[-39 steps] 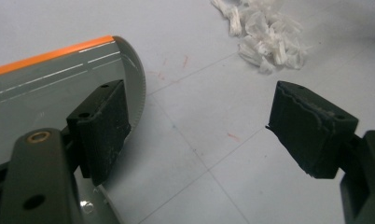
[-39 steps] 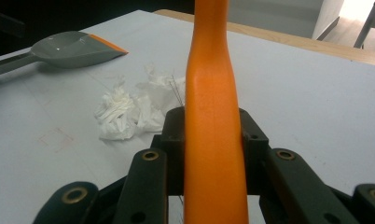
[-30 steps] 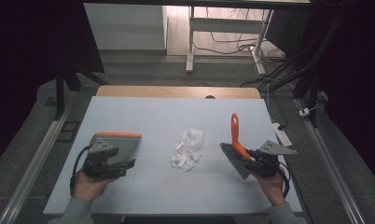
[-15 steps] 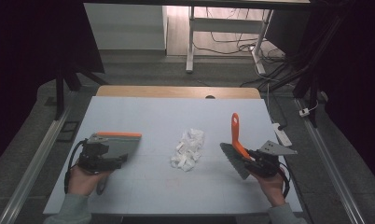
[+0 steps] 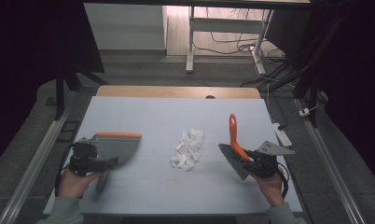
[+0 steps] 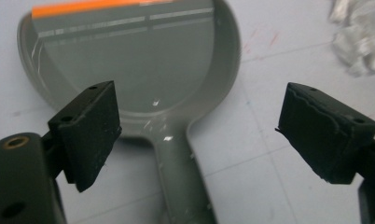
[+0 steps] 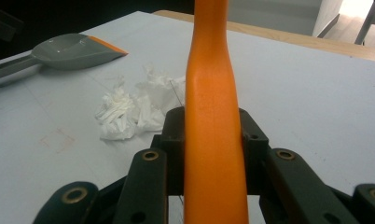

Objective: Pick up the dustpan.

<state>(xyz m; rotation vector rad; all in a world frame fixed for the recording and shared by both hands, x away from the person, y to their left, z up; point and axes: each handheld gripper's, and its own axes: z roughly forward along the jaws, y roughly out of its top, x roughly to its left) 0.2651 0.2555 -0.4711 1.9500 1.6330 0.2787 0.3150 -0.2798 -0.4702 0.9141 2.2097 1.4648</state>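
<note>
Grey plastic dustpan (image 6: 143,70): stiff, light; grab handle. L gripper (image 6: 199,135) jaws just widened, empty. R gripper (image 7: 213,140) clamps orange-handled brush (image 7: 212,116).

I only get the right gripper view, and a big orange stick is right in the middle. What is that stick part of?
Observer: It's the handle of a brush. The high view shows dark bristles at its lower end, and the right gripper is shut on the handle.
Operator: Is anybody holding the grey dustpan?
Observer: No. The left gripper has just been opening its jaws. The handle of the dustpan lies between them, and the pads don't press on it.
Operator: Is the brush touching the crumpled paper?
Observer: No. In the high view there's bare table between the bristles and the crumpled paper.
</note>
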